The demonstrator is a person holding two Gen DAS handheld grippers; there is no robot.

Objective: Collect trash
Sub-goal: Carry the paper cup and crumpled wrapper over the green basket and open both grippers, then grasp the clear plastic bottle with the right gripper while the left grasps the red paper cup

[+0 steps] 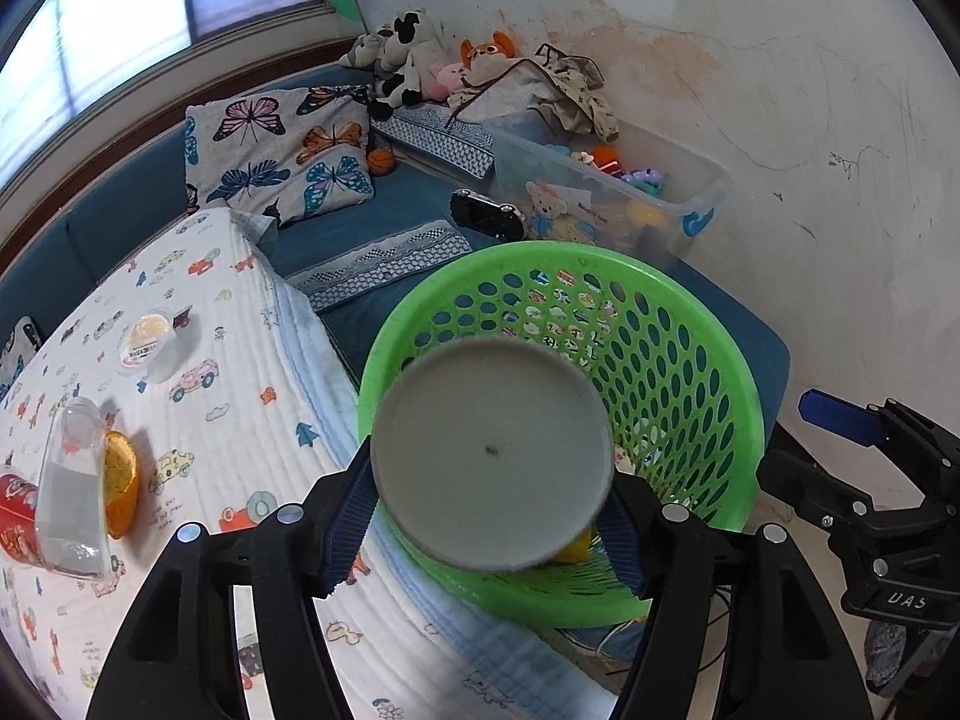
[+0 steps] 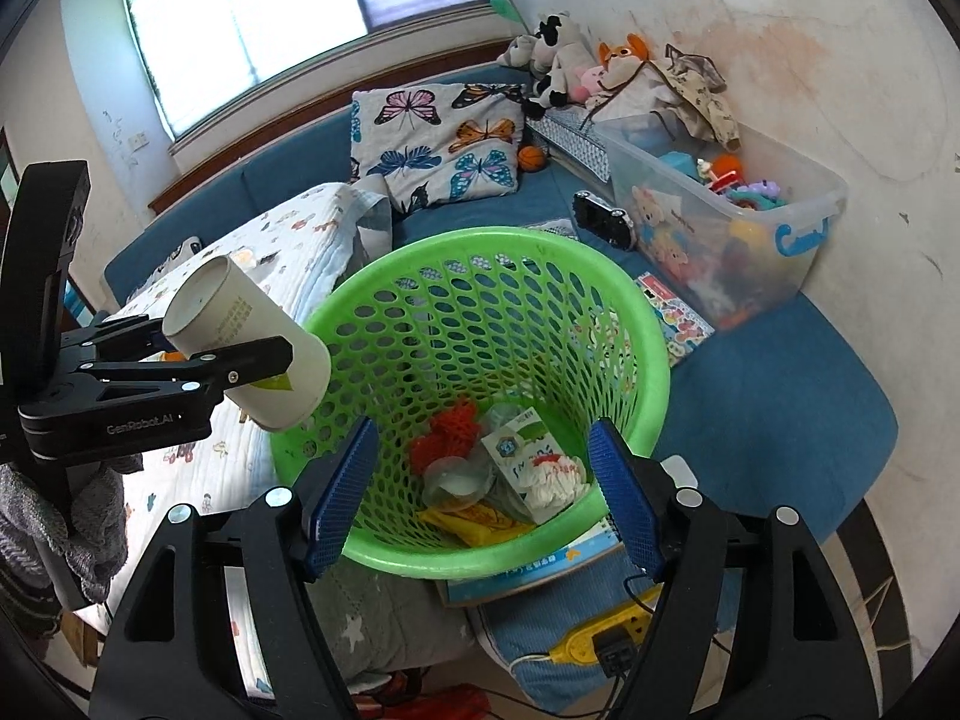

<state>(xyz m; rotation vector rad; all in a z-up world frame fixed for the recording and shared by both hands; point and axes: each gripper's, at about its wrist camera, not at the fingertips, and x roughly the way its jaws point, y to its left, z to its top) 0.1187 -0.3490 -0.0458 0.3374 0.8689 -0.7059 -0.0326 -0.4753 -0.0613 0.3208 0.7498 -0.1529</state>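
Note:
My left gripper point(image 1: 489, 531) is shut on a white paper cup point(image 1: 492, 453), whose round bottom faces the camera. It holds the cup over the near left rim of the green perforated basket point(image 1: 708, 372). In the right wrist view the cup point(image 2: 252, 342) lies on its side in the left gripper point(image 2: 231, 360), just left of the basket rim point(image 2: 384, 276). My right gripper point(image 2: 483, 492) is open and empty in front of the basket. Inside lie a red mesh point(image 2: 447, 429), a milk carton point(image 2: 528, 450), clear plastic and a yellow wrapper. A clear plastic cup point(image 1: 72, 492), an orange wrapper point(image 1: 120, 483), a red can point(image 1: 15, 516) and a small jelly cup point(image 1: 147, 339) lie on the quilt.
A white printed quilt point(image 1: 198, 408) covers the blue mattress point(image 2: 780, 396). A clear toy bin point(image 2: 738, 222), a butterfly pillow point(image 2: 438, 144) and plush toys point(image 2: 558, 60) stand at the back by the wall. A yellow power strip point(image 2: 600, 639) and a book lie under the basket's near side.

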